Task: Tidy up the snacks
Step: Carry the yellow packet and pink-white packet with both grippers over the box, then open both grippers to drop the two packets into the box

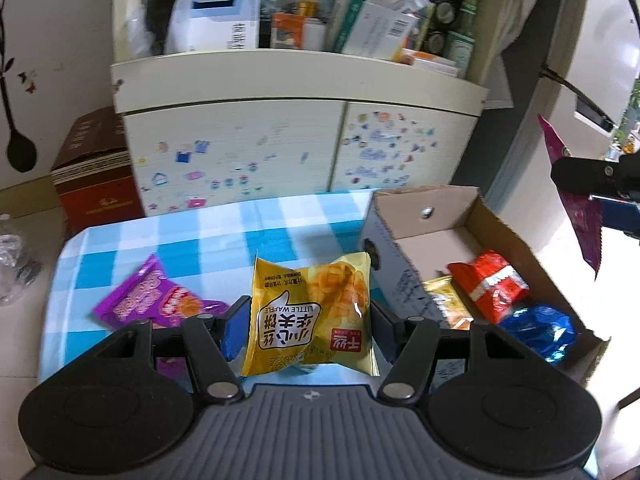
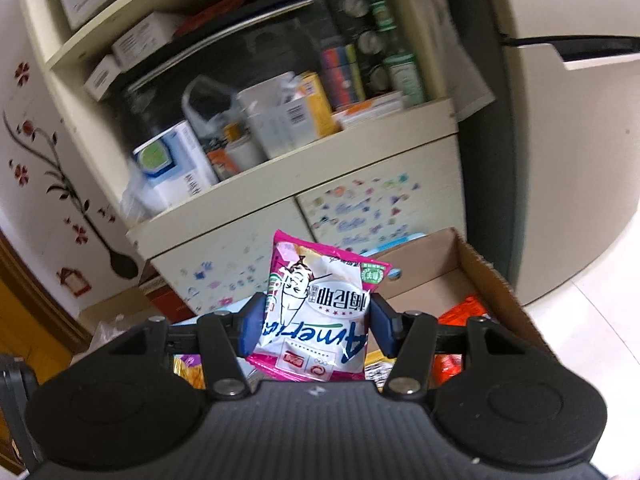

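My left gripper (image 1: 306,322) is shut on a yellow Little Waffle packet (image 1: 312,316) and holds it above the blue checked tablecloth (image 1: 200,236). A purple snack packet (image 1: 156,300) lies on the cloth to its left. A cardboard box (image 1: 504,236) on the right holds a red packet (image 1: 490,286), a blue packet (image 1: 540,330) and a yellow one (image 1: 444,300). My right gripper (image 2: 316,320) is shut on a pink and white snack packet (image 2: 320,312), held up above the box (image 2: 492,280). That packet also shows at the right edge of the left wrist view (image 1: 576,208).
A cream cabinet (image 1: 296,92) with sticker-covered doors and a cluttered open shelf stands behind the table. A brown carton (image 1: 94,168) sits on the floor at the left. Clear plastic bottles (image 1: 14,256) lie at the far left.
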Action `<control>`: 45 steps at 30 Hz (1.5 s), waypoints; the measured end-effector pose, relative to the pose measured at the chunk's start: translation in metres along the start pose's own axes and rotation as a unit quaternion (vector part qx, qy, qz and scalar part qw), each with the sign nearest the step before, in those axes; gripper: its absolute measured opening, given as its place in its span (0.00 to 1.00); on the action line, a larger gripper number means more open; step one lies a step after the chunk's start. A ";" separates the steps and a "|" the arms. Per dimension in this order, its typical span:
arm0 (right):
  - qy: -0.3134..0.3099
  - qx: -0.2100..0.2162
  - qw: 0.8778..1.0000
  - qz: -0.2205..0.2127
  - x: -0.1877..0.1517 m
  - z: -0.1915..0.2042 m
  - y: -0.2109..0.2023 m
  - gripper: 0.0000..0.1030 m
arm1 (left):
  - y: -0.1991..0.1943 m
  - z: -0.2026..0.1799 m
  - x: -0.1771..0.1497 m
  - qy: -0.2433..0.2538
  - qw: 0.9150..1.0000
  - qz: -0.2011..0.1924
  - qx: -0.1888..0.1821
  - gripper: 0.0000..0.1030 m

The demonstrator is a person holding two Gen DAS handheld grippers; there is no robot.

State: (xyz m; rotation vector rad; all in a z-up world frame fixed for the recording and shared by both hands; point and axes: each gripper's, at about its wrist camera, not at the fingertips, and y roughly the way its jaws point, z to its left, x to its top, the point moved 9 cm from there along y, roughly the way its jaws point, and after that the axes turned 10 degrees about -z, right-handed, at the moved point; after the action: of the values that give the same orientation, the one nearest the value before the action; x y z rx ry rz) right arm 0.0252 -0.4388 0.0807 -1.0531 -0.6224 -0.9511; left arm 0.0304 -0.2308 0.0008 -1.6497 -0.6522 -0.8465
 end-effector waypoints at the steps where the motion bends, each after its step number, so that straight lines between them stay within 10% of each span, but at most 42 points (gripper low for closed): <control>1: 0.004 -0.004 1.000 -0.003 0.002 -0.004 -0.001 0.54 | 0.000 -0.005 0.001 0.001 1.000 -0.002 -0.007 0.65; 27: 0.102 -0.104 0.989 -0.005 0.003 -0.089 -0.011 0.54 | 0.031 -0.129 -0.023 -0.003 0.990 0.012 -0.142 0.67; 34: 0.122 -0.137 0.983 -0.003 -0.002 -0.101 -0.009 0.73 | 0.031 -0.136 -0.027 0.007 0.990 0.003 -0.141 0.90; 45: 0.124 -0.123 0.985 -0.001 -0.003 -0.092 -0.005 0.75 | 0.026 -0.114 -0.016 -0.025 0.993 0.010 -0.114 0.95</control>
State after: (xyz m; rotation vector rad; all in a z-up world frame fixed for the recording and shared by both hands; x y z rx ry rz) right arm 0.0186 -0.5232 0.0444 -1.1285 -0.3054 -1.1599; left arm 0.0198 -0.3472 -0.0127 -1.8835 -0.5892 -0.8943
